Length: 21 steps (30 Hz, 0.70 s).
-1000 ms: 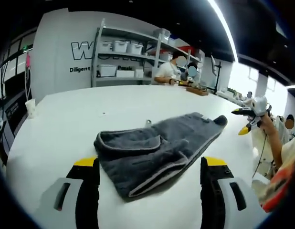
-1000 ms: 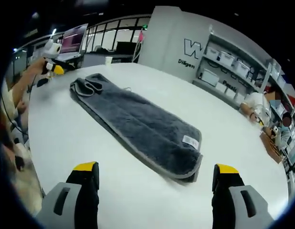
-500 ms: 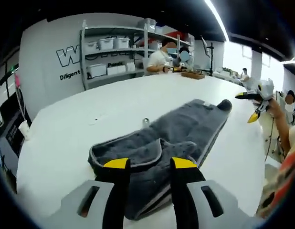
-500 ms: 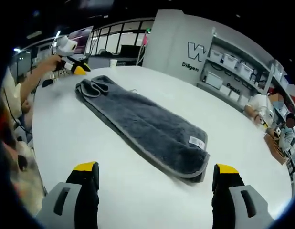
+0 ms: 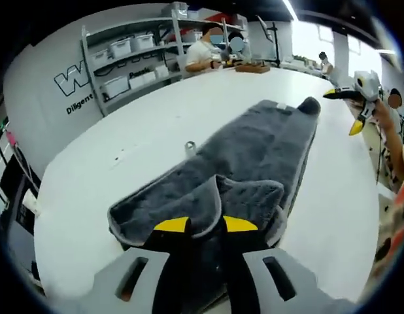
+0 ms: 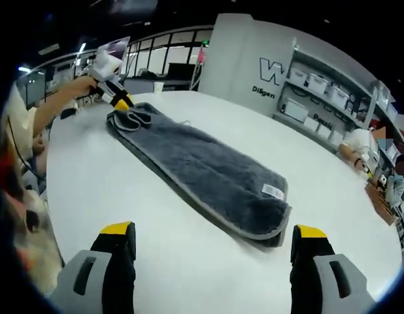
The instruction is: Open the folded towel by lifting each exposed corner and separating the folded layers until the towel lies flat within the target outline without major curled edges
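Left tool (image 5: 205, 224) clamped on the towel's (image 5: 254, 157) near folded corner; towel stretched long across the white table (image 5: 123, 144). Right tool (image 6: 215, 235) spread wide, short of the towel's labelled end.

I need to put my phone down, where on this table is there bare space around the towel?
Bare table lies between the right gripper and the towel, and beyond its far long edge toward the shelves. The end where the left gripper works is crowded.
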### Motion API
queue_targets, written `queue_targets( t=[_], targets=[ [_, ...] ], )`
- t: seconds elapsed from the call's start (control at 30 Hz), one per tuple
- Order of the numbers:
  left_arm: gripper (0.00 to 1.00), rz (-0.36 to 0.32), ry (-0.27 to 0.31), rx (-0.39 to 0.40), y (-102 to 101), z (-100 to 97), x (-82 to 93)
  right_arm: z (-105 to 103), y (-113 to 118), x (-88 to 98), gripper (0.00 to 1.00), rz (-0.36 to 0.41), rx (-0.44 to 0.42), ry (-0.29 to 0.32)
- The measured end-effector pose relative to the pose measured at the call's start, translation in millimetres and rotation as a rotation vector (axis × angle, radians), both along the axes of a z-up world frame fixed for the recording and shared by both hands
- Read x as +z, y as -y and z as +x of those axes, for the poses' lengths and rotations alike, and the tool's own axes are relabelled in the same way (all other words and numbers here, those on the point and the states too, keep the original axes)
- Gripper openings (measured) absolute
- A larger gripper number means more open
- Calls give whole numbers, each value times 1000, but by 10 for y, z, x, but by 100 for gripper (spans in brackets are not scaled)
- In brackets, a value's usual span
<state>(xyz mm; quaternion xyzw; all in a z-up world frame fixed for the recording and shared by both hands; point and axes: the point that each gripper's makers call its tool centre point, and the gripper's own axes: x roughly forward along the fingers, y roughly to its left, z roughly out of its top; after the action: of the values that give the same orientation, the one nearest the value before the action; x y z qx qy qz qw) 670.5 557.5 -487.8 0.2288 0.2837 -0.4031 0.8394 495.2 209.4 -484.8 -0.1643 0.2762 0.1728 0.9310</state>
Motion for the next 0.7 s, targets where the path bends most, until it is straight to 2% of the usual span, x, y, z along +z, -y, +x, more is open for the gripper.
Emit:
queue_targets(
  t=[0.1,0.2,0.37,0.5,0.6,0.7],
  targets=[
    [2,11,11,-30,49,-15,-29,-24,44,-19,99,4,-5,-5],
    [2,45,33,-37,46,16,-14,-35,99,-11,99,14,-22,2],
    [2,53,58,-26,58,140,73,-52,104,1,99,23,-28,9],
    [1,76,127,9,71,356,168,-62,90,11,99,24,-27,15],
    [2,49,165,43,122,533,226,-63,89,29,99,28,-30,23],
    [2,49,187,69,152,705,191,-76,81,49,99,36,-30,31]
  ],
)
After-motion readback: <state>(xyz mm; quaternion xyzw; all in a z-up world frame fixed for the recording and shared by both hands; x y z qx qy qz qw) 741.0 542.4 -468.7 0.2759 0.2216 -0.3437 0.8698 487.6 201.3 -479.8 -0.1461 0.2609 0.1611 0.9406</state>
